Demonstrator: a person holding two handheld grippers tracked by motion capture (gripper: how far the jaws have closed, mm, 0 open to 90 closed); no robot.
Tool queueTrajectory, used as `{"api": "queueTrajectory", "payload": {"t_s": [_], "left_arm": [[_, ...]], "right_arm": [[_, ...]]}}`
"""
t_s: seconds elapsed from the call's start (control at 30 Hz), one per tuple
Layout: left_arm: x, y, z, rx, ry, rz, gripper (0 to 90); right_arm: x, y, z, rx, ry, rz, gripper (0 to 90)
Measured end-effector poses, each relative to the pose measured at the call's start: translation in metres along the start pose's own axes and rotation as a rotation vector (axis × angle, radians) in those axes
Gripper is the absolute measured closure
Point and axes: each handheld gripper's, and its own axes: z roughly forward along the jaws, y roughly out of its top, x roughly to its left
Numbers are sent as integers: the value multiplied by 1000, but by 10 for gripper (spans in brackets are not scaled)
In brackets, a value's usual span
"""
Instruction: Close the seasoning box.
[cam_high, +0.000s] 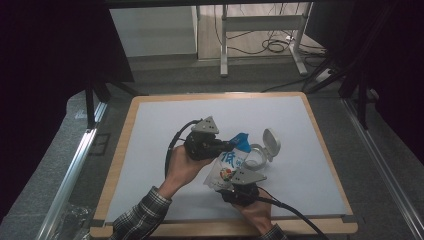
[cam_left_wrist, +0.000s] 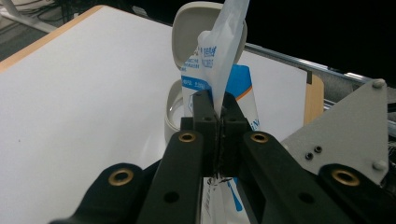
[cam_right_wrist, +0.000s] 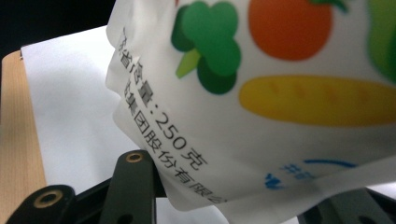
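A white mat (cam_high: 165, 150) covers the wood-edged table (cam_high: 118, 160); a desk frame (cam_high: 260, 30) and cables (cam_high: 275, 46) lie beyond.

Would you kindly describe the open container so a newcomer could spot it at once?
On the white table, look just right of the pouch. The container is a small round pale tub; its hinged lid stands flipped up.

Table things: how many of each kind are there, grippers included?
Grippers: 2, left gripper and right gripper
Pouches: 1, pouch held by both grippers
Lidded containers: 1, open container on the table
Total: 4
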Motion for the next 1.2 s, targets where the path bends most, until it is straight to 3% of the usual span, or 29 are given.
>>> {"api": "queueTrajectory", "payload": {"t_s": [0.5,0.8,1.2], "left_arm": [[-1,11,14,21,-3,23,887],[0,15,23,38,-5,26,887],[-3,22,34,53,8,34,886]], "right_arm": [[-1,2,-2,-13,71,17,574],[-2,2,-3,-10,81,14,588],[-4,4,-5,-32,129,50,600]]}}
